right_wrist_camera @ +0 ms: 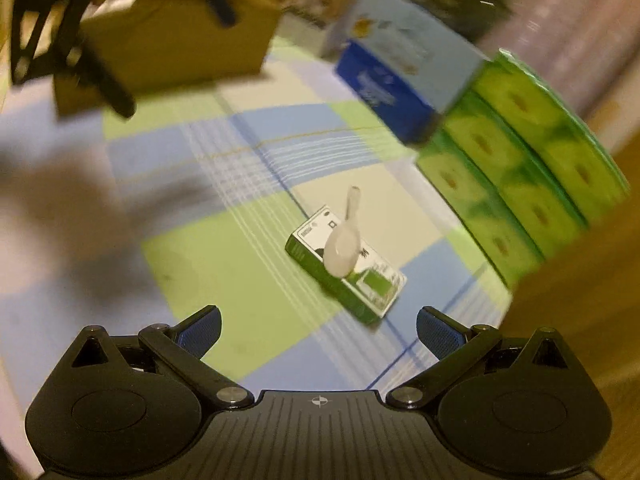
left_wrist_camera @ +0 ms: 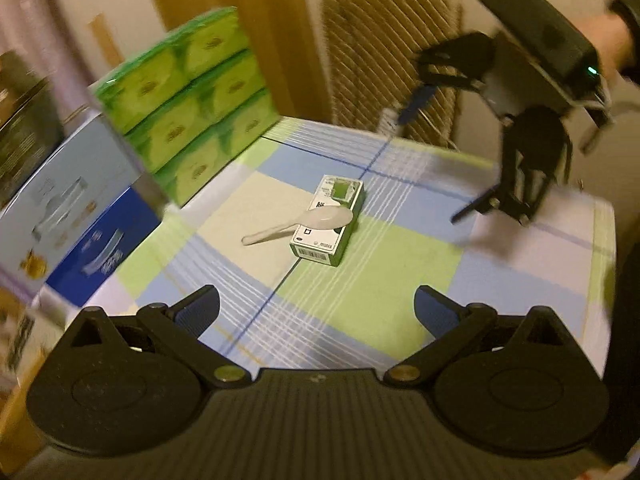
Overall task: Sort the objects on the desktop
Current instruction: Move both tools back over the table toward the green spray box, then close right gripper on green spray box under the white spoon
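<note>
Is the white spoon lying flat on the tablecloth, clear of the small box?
No: the white spoon's bowl rests on top of the small green-and-white box, with its handle sloping down toward the checked tablecloth.

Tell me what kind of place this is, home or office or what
Most likely a home, perhaps a dining or living room. A small table with a checked tablecloth has stacked green tissue packs and a retail box along its edge, and a ribbed upholstered chair stands behind it beside a curtain.

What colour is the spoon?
White plastic spoon, clearest in the left wrist view.
</note>
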`<state>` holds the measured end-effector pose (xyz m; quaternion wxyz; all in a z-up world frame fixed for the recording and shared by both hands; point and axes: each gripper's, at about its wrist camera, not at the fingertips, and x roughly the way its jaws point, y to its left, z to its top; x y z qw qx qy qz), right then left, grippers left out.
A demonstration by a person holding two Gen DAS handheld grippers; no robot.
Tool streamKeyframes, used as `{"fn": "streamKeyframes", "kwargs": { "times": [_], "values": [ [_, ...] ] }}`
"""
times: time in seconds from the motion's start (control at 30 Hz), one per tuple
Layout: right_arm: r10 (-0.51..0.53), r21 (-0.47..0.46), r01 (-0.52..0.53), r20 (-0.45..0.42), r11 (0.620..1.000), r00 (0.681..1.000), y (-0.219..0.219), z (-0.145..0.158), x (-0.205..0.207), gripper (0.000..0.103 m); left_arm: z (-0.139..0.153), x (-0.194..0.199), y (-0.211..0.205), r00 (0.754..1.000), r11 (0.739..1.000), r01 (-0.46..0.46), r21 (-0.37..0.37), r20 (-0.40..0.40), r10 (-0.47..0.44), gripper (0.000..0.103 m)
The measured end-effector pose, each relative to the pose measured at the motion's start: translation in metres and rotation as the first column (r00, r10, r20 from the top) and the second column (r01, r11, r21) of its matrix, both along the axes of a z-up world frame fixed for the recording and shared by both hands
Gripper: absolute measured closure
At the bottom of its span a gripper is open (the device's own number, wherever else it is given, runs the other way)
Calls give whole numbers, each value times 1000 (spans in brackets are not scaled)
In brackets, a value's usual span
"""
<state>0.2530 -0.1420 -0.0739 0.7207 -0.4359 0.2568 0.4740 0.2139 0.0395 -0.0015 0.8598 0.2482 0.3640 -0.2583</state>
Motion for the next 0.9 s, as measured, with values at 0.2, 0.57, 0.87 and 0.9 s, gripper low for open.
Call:
{"fn": "streamKeyframes", "kwargs": {
  "times": [0.2,0.57,0.87,0.9],
  "values": [
    [107,-85,-105,12,991,994,28,-18,40,2,-21,30,-1,987,980,160,116,-30,-158,1],
    [197,-218,-200,-33,955,980,73,-60,91,2,-59,62,-3,949,932,316,179,-63,-309,1],
    [206,-250,-236,-141,939,968,93,-70,108,21,-73,66,8,947,934,321,160,-90,-310,1],
    [202,-249,-235,-151,940,968,95,-69,108,26,-73,66,9,947,934,320,157,-91,-309,1]
  ]
}}
